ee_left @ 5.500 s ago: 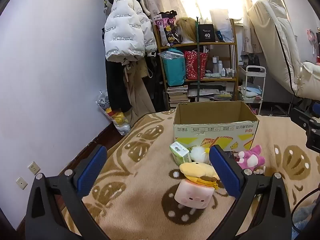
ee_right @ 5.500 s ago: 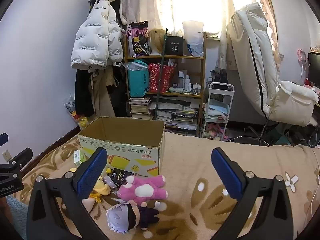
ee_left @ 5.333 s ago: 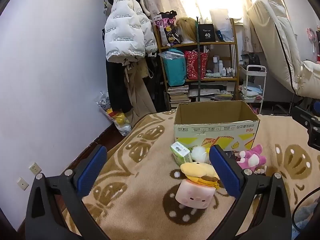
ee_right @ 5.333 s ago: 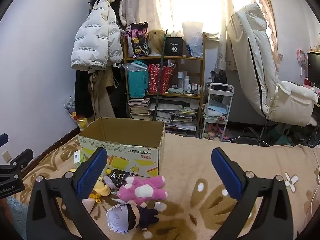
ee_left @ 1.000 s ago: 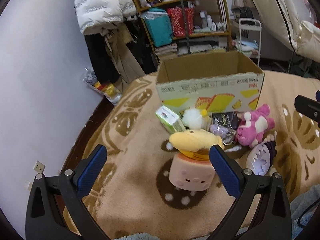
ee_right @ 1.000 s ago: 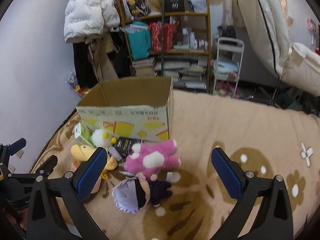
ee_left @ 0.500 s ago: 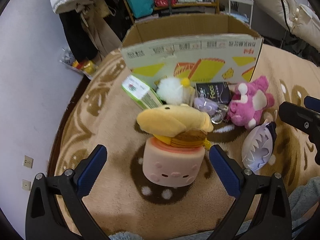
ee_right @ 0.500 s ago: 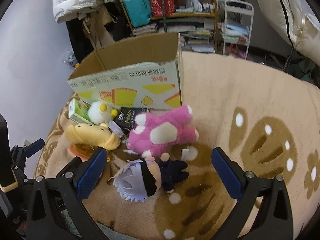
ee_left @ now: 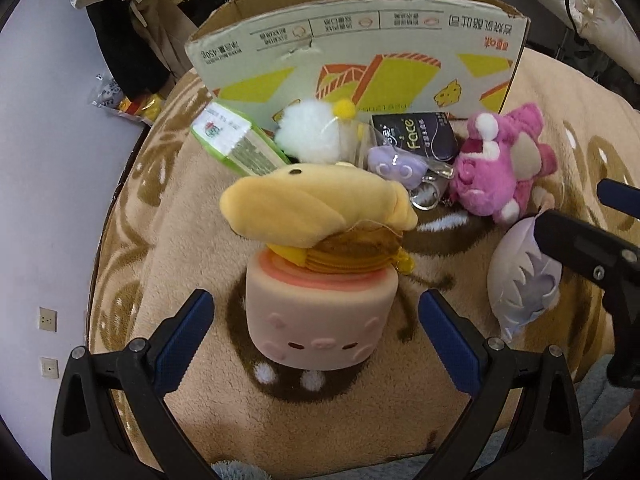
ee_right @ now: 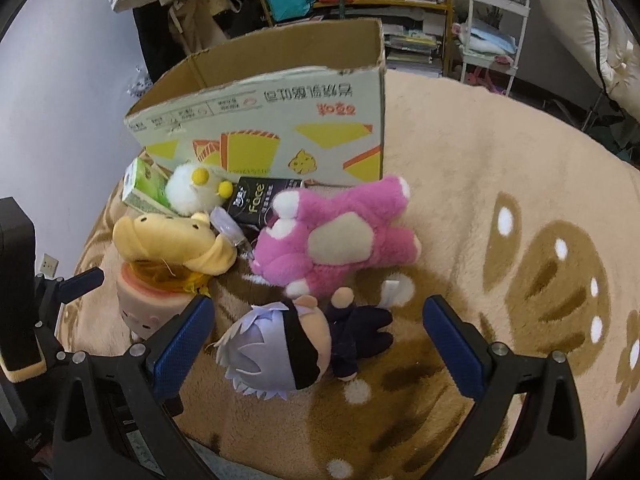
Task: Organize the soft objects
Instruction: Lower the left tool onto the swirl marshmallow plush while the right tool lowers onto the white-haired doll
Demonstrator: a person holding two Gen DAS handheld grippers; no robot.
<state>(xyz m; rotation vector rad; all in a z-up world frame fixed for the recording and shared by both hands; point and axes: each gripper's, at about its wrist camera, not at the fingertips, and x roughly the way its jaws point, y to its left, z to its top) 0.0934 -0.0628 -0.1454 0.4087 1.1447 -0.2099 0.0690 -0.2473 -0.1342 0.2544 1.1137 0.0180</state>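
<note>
You held both grippers spread wide over the toys, gripping nothing.

Your left gripper [ee_left: 316, 330] straddled the pink cube [ee_left: 320, 312], with the yellow plush [ee_left: 316, 206] lying on top of it. Your right gripper [ee_right: 318, 338] framed the doll [ee_right: 296, 348], near the pink bear [ee_right: 340, 236]. All lay on the blanket [ee_right: 500, 200] just in front of the box [ee_right: 280, 128].

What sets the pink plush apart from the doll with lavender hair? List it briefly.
Colour: the pink plush is pink with white paws and a tan belly patch; the lavender-haired doll wears dark clothes and a black band across its face.
Place: the pink plush lies nearer the cardboard box; the doll lies nearer the open right gripper.
Shape: the doll's head is oversized for its body.
Both lie on the blanket, outside the box.
</note>
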